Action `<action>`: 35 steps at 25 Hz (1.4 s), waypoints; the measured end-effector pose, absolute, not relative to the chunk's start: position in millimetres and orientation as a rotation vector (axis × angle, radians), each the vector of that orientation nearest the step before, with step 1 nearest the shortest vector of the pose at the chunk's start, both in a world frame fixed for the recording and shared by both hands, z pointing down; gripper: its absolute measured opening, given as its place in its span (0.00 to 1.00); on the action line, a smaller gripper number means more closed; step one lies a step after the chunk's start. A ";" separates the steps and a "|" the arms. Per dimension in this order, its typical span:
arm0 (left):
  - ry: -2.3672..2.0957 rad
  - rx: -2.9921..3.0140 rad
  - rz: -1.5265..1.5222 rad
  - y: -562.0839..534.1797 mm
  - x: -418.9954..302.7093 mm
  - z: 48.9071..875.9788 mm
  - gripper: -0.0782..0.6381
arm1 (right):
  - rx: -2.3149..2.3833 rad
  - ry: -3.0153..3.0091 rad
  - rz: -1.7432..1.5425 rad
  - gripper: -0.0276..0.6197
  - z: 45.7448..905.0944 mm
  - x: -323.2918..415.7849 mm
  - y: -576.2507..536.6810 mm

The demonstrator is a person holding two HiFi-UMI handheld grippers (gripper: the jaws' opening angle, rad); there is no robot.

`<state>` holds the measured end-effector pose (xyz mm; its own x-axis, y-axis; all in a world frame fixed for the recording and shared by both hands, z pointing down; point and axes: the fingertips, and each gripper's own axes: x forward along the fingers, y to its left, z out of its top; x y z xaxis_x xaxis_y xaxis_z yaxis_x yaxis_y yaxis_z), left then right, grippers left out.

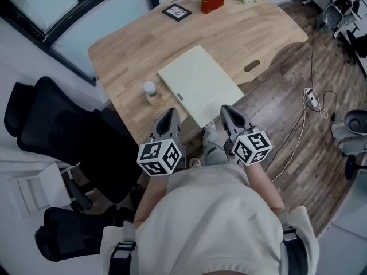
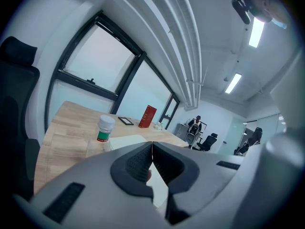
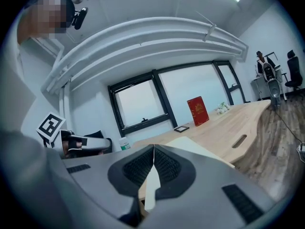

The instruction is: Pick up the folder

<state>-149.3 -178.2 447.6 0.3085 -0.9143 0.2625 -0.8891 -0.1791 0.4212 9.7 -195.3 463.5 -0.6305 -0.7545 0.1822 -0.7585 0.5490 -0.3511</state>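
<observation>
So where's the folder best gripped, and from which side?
Grip the folder by its near edge, coming in level from the person's side. It lies flat and thin on the table, so there's nothing to pinch from above, and that near edge seems to overhang the rim.

Wearing a loose cream top (image 1: 212,216) behind the two tools, with black buckled straps (image 1: 120,255) running at both shoulders. Showing smooth grey shells on the left gripper (image 1: 170,113) and the right gripper (image 1: 227,110), each tapering towards its tip and lined there with black ribbed pads (image 2: 137,162). Carrying a white cube (image 1: 160,157) printed with black square markers at the rear of each tool.
</observation>
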 end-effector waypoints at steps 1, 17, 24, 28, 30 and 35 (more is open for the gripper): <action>-1.597 2.079 -0.070 -179.6 -148.5 448.5 0.14 | 1.342 -2.753 0.652 0.07 469.3 12.2 -195.6; -1.595 2.077 -0.052 -206.8 -134.8 452.8 0.14 | 1.314 -2.636 1.465 0.07 569.1 59.1 -214.9; -1.591 2.079 -0.038 -210.8 -131.3 454.9 0.14 | 1.311 -2.582 1.906 0.22 595.8 78.0 -221.1; -1.593 2.078 -0.033 -212.9 -130.7 455.3 0.14 | 1.353 -2.548 2.069 0.29 611.6 92.0 -227.0; -1.592 2.078 -0.027 -214.5 -129.8 456.0 0.14 | 1.341 -2.545 2.140 0.37 615.7 95.8 -230.4; -1.591 2.073 -0.009 -216.6 -128.5 459.4 0.14 | 1.328 -2.496 2.247 0.56 631.3 98.7 -237.0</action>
